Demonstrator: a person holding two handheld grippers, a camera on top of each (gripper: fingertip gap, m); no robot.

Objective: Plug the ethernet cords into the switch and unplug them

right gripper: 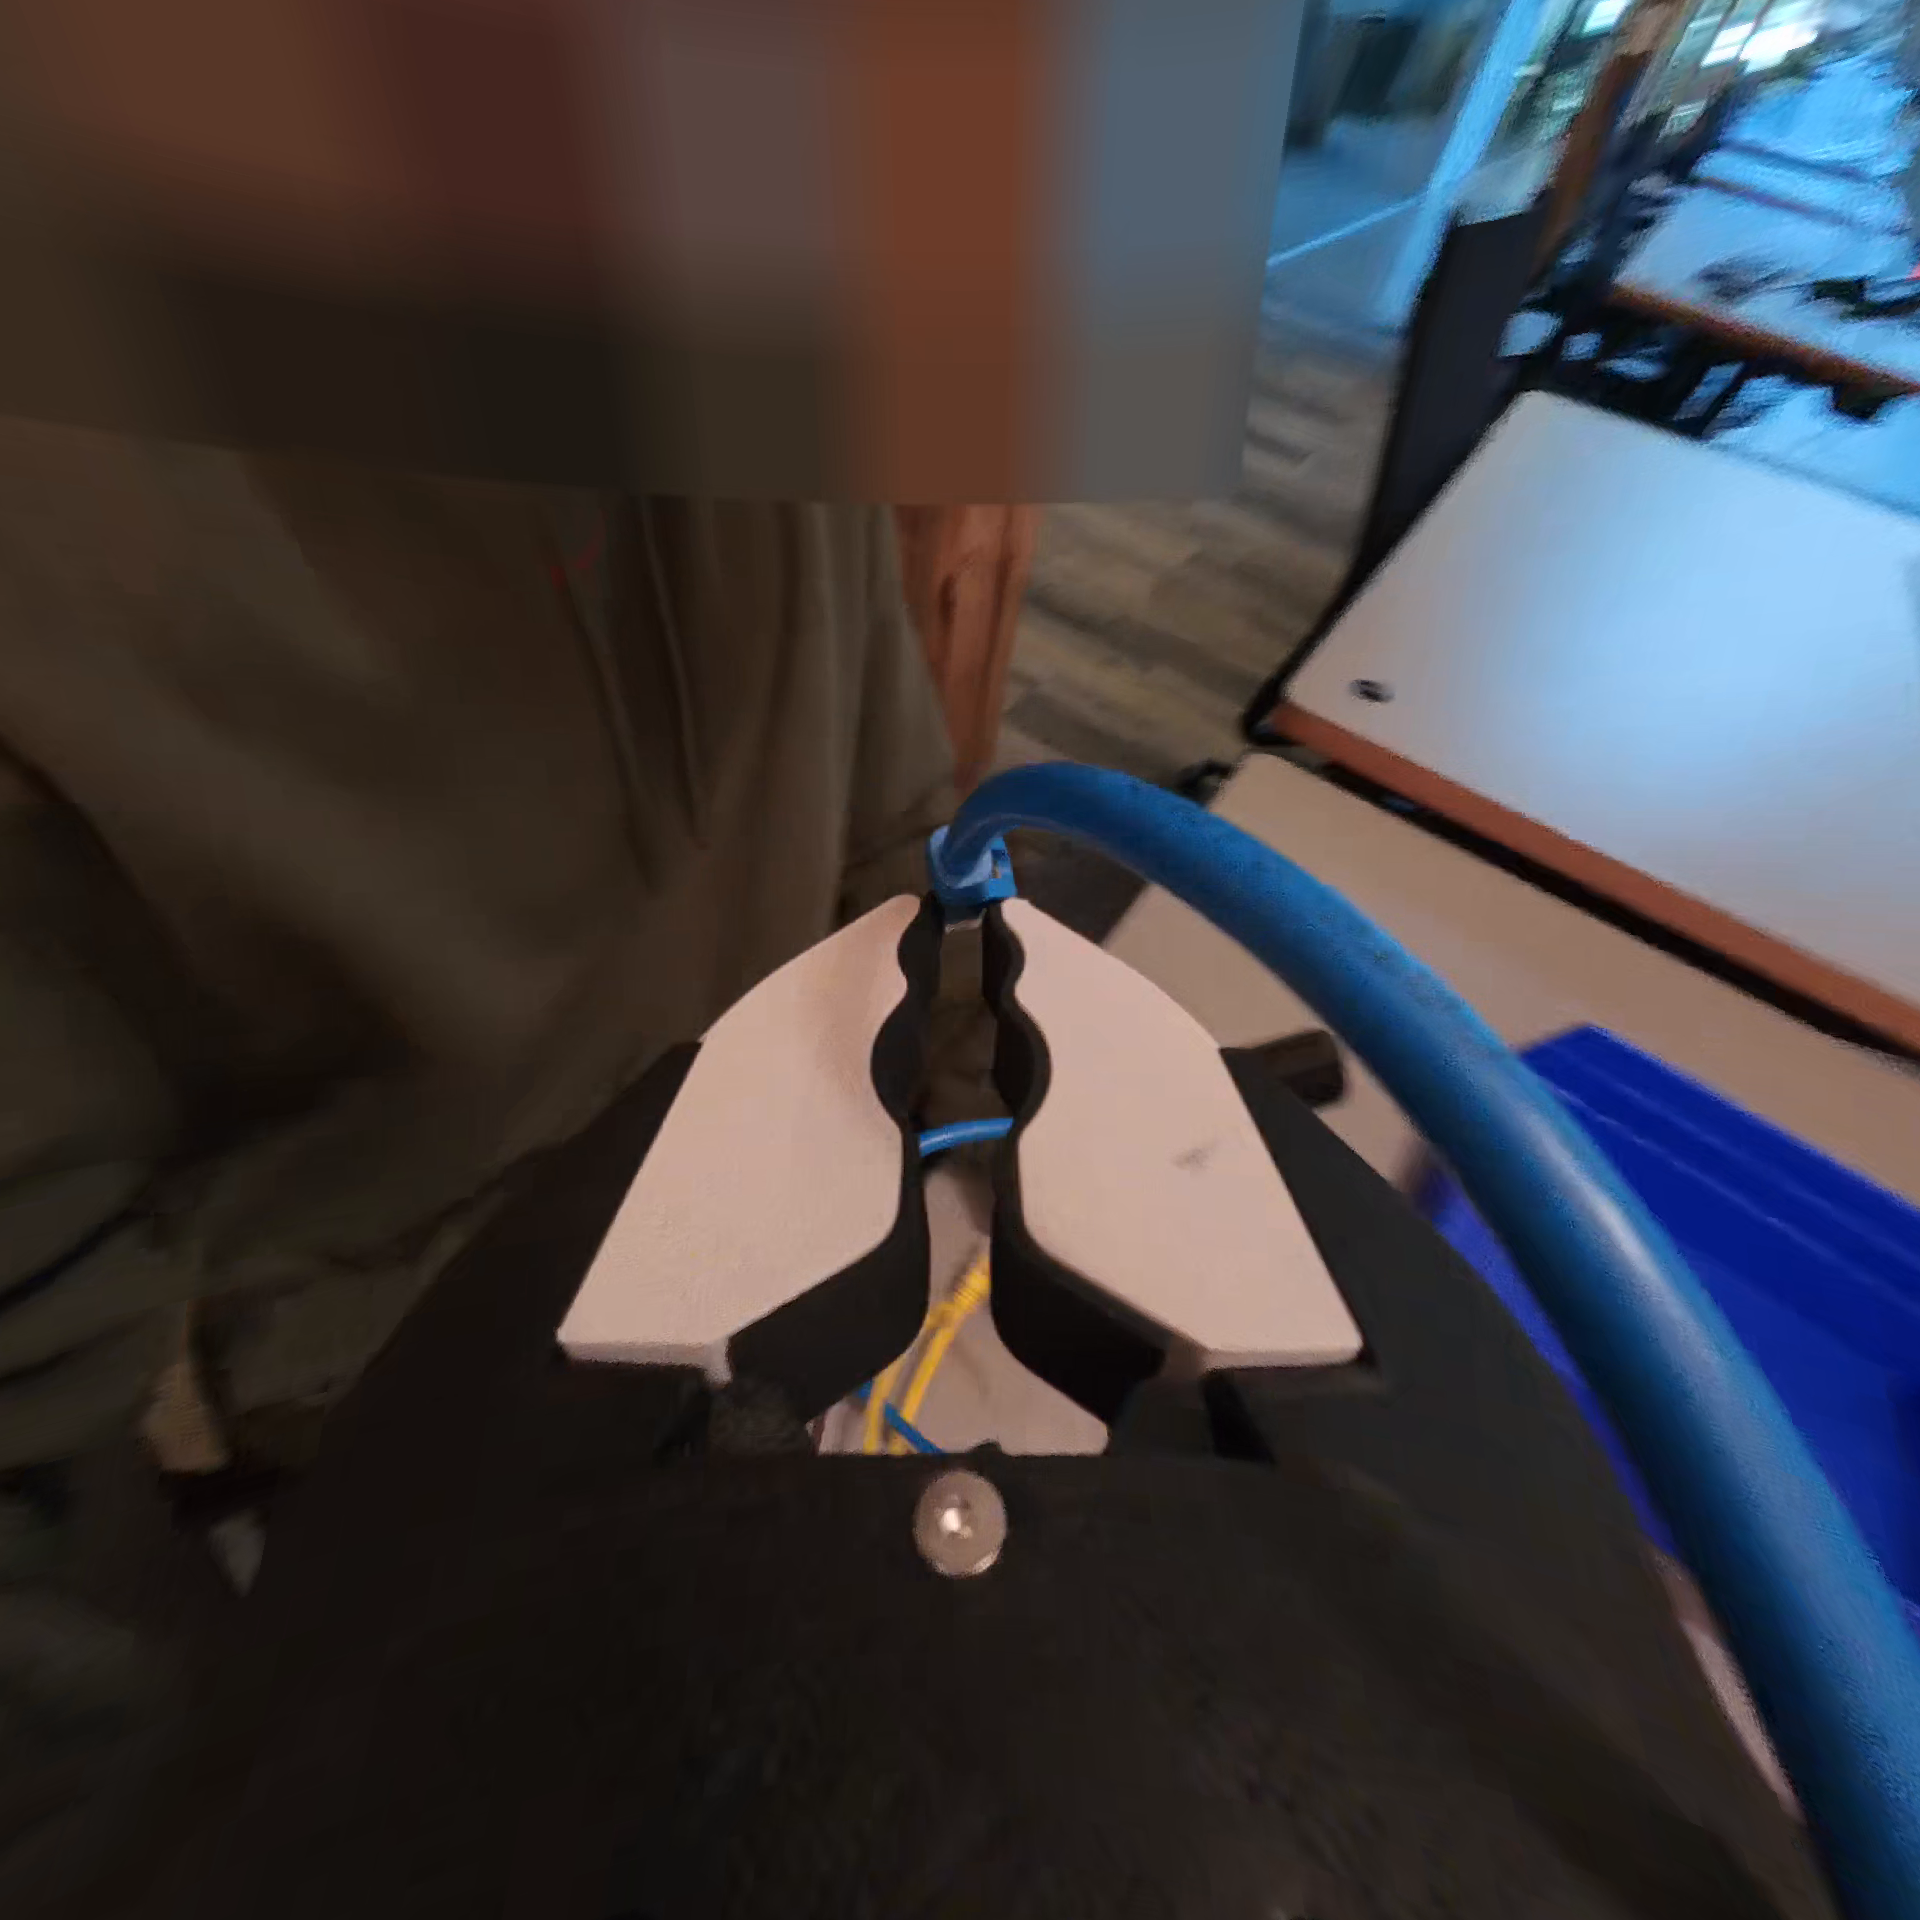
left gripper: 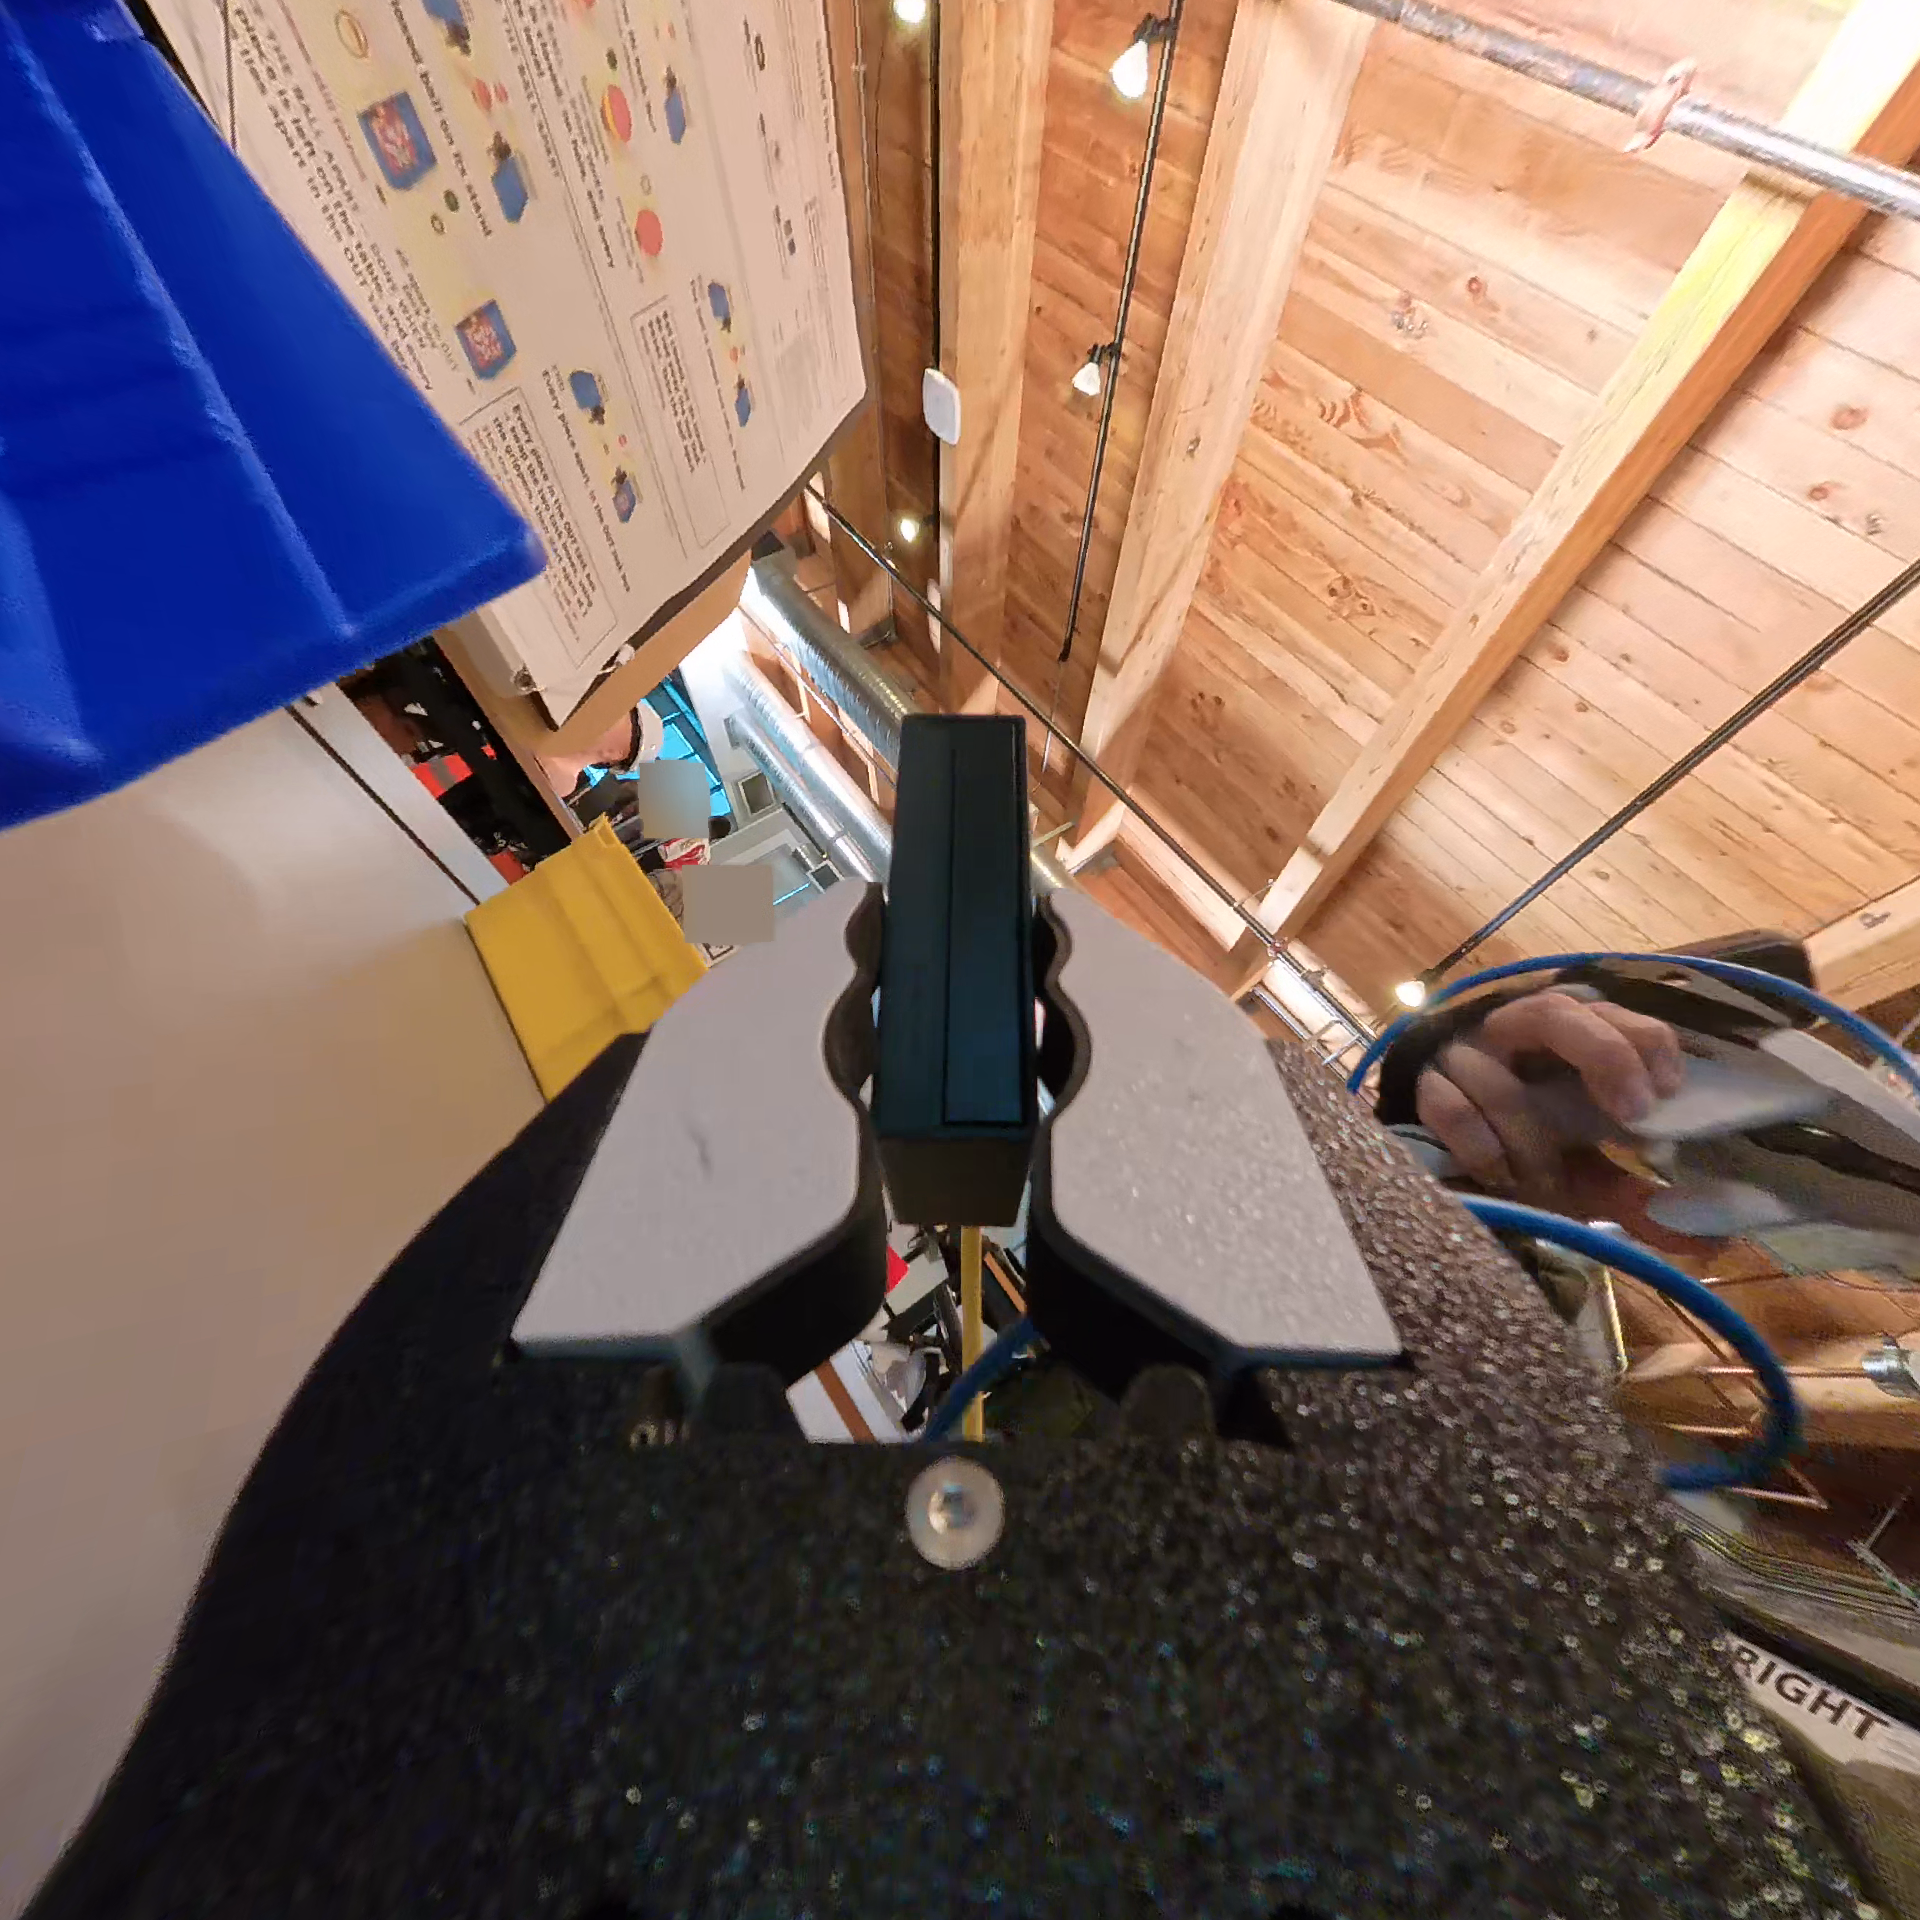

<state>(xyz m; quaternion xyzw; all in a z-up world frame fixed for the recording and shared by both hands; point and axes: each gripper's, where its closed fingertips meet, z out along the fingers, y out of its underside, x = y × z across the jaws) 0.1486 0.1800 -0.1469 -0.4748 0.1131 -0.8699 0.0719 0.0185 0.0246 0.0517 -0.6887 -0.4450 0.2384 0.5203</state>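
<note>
Two grippers are each closed on something. The left gripper [left gripper: 954, 925] points up toward a wooden ceiling [left gripper: 1403, 468] and pinches a dark, box-shaped switch [left gripper: 956, 966] between its fingers [left gripper: 727, 1132], the switch standing on end and reaching past the fingertips. Below that gripper, seen through the gap at the finger bases, hang a thin yellow cord [left gripper: 971, 1330] and a blue cord [left gripper: 1704, 1340], the blue one looping out to the right. Off to the right of the left gripper, a hand [left gripper: 1538, 1091] holds the right gripper, blurred. A blue bin [left gripper: 187, 416] sits above and left of the left gripper, with a yellow bin [left gripper: 582, 956] just left of its fingers. The right gripper [right gripper: 961, 914] is pressed together on the blue plug [right gripper: 966, 873] at its fingertips, and the thick cord arcs away to the right and down past the gripper body. Behind this gripper stands a person in an olive shirt [right gripper: 416, 779]. Yellow cords show beneath its fingers, and a pale surface [right gripper: 1662, 644] lies to the upper right.
</note>
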